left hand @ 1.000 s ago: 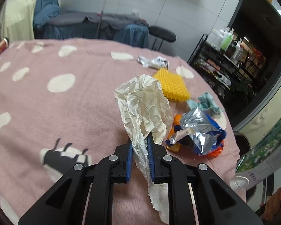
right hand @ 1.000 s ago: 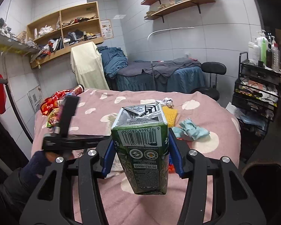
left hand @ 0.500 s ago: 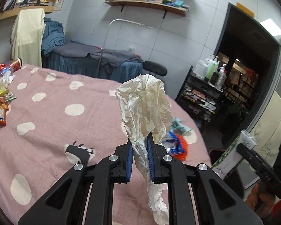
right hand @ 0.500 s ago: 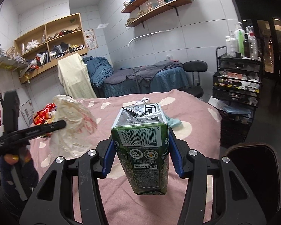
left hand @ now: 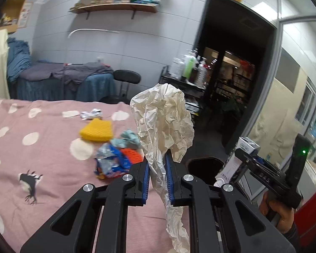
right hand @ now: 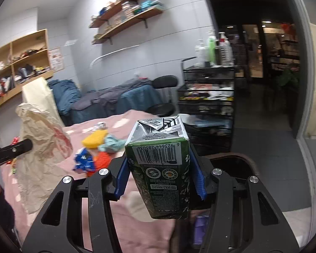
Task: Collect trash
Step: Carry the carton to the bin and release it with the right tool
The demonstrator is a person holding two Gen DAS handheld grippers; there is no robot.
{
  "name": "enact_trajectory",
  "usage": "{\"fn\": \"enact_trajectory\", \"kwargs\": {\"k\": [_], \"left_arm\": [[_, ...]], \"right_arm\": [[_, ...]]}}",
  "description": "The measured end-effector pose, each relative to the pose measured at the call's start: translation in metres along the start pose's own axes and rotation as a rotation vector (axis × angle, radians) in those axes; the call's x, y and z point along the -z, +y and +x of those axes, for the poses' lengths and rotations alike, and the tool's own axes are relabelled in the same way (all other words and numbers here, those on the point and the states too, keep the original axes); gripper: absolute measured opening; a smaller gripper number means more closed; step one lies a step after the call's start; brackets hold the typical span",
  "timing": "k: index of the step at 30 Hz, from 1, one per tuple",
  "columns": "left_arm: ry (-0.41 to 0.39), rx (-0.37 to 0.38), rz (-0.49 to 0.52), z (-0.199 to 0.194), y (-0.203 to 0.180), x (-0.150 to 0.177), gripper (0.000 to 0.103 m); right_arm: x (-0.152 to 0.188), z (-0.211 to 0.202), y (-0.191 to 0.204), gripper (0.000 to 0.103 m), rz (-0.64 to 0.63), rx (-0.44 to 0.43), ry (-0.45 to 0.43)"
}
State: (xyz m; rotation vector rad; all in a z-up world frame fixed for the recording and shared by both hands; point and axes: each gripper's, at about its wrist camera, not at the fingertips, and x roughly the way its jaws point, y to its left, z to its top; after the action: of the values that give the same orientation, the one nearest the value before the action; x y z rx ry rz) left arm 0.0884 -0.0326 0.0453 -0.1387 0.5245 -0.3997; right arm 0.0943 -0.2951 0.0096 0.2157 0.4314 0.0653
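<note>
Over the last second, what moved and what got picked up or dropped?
Both hand-held grippers swung away from the bed toward the dark bin. The left hand-held gripper lifted the crumpled paper off the pink bedspread. Nothing was let go: the right hand-held gripper still clamps the green carton. The remaining trash lies as before.

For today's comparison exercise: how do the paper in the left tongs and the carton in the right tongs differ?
The paper is cream, crumpled and limp; the carton is dark green, boxy and printed with a barcode. The paper is pinched thin between nearly closed pads; the carton fills a wide grip. Both are held aloft, off the bed.
</note>
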Motion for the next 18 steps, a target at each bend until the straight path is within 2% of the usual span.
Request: {"fn": "enact_trajectory", "kwargs": {"k": [8, 12, 18], "left_arm": [[0.069, 0.086, 0.072, 0.036, -0.036, 0.010, 0.014], [0.107, 0.108, 0.093, 0.053, -0.048, 0.018, 0.014], [0.164, 0.119, 0.115, 0.076, -0.061, 0.027, 0.014]], "right_arm": [[0.021, 0.026, -0.042, 0.052, 0.042, 0.129, 0.084], [0.038, 0.049, -0.053, 0.052, 0.021, 0.190, 0.172], [0.064, 0.072, -0.064, 0.052, 0.030, 0.213, 0.310]]}}
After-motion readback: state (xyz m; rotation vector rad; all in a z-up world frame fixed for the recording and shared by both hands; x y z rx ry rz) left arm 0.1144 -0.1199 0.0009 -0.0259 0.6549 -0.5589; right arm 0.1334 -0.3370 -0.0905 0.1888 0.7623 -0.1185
